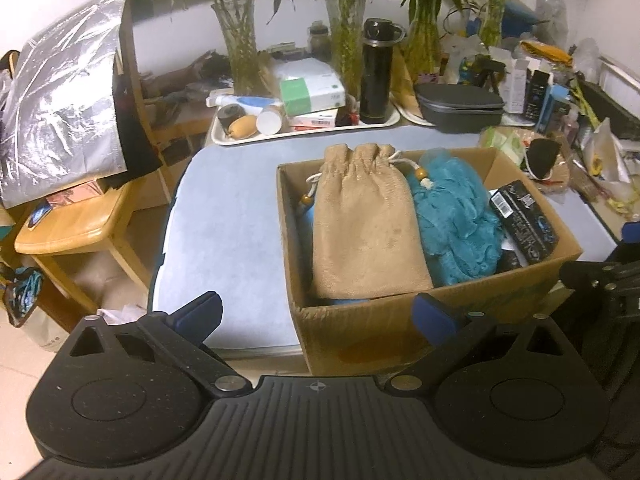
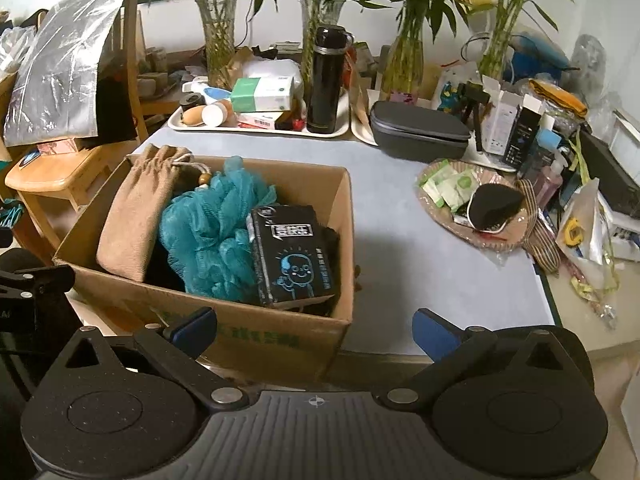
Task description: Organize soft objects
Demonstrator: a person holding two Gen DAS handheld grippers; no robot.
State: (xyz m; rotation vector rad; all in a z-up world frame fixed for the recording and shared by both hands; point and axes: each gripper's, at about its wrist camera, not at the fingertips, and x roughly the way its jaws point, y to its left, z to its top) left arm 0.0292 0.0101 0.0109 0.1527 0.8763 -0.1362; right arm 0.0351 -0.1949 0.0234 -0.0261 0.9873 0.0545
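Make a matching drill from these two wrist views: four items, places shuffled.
Items:
1. tan drawstring pouch
2. teal mesh bath pouf
3. black thermos
4. black sponge

Places:
A. upright on the white tray at the back of the table
B. in the cardboard box, leaning at its left end
C. on the woven mat right of the box
D. in the box, between the pouch and the black packet

Pairs: 1-B, 2-D, 3-A, 4-C

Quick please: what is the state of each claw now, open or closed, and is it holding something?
Left claw: open, holding nothing.
Right claw: open, holding nothing.
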